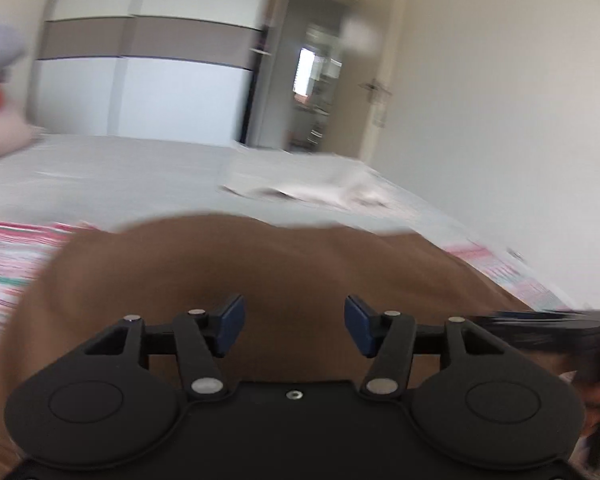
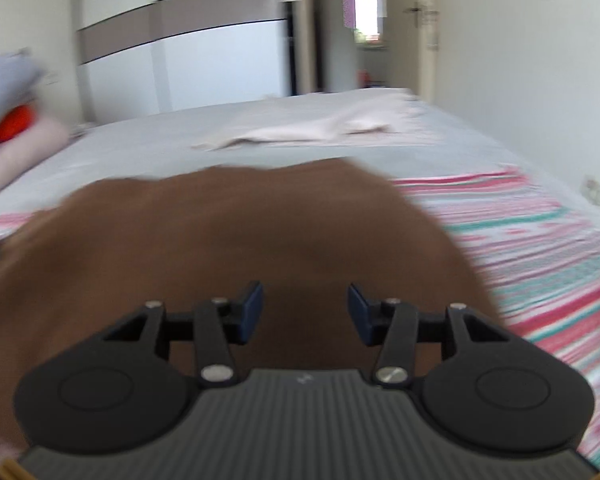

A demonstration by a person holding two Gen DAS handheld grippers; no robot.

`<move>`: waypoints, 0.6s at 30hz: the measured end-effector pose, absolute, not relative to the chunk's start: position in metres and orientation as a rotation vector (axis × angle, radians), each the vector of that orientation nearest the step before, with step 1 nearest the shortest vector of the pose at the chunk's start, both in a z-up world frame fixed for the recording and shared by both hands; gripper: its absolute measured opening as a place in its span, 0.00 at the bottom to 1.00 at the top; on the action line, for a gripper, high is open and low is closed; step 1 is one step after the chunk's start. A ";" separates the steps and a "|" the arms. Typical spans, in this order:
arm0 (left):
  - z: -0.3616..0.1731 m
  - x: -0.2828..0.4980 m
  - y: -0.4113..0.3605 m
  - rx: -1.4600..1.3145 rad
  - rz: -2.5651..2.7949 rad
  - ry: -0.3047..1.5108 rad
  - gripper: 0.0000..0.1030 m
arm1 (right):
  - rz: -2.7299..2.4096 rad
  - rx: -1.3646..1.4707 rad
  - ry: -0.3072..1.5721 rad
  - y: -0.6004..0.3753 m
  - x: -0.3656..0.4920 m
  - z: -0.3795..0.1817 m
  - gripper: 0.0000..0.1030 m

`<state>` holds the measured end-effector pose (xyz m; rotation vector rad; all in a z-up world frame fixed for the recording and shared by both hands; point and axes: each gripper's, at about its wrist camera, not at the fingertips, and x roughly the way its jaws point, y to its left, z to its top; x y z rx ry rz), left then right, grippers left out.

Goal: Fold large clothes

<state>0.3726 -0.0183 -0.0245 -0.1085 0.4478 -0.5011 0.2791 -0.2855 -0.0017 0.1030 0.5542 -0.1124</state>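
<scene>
Both views blurred. Left gripper (image 1: 294,325) and right gripper (image 2: 305,312) spread wide, nothing between the pads. Brown garment (image 2: 236,240) lies under and ahead of both, on a striped blanket (image 2: 540,248) over the grey bed (image 1: 120,176). Pale cloth (image 2: 324,128) farther ahead. White wardrobe (image 1: 160,92) and open doorway (image 1: 316,76) beyond.

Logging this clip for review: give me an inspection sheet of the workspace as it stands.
Surface: bed with pale sheet; striped pink-and-teal cover near the grippers.
Job's things: brown garment spread on the striped cover, ahead of both grippers.
Clutter: pale cloth lying crumpled farther up the bed; pile with something orange at far left.
Grippers: left gripper open, right gripper open; neither grips the garment.
Cables: nothing seen.
Surroundings: wardrobe, open doorway; frames blurred.
</scene>
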 end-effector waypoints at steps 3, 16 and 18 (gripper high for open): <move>-0.054 0.370 -0.043 -0.057 -0.502 0.568 0.54 | -0.060 0.082 0.617 -0.253 0.281 -0.016 0.46; -0.067 0.347 0.097 -0.119 -0.194 0.574 0.53 | -0.194 0.371 0.607 -0.357 0.217 -0.020 0.29; -0.060 0.341 0.109 -0.149 -0.173 0.575 0.53 | -0.212 0.398 0.603 -0.362 0.208 -0.019 0.29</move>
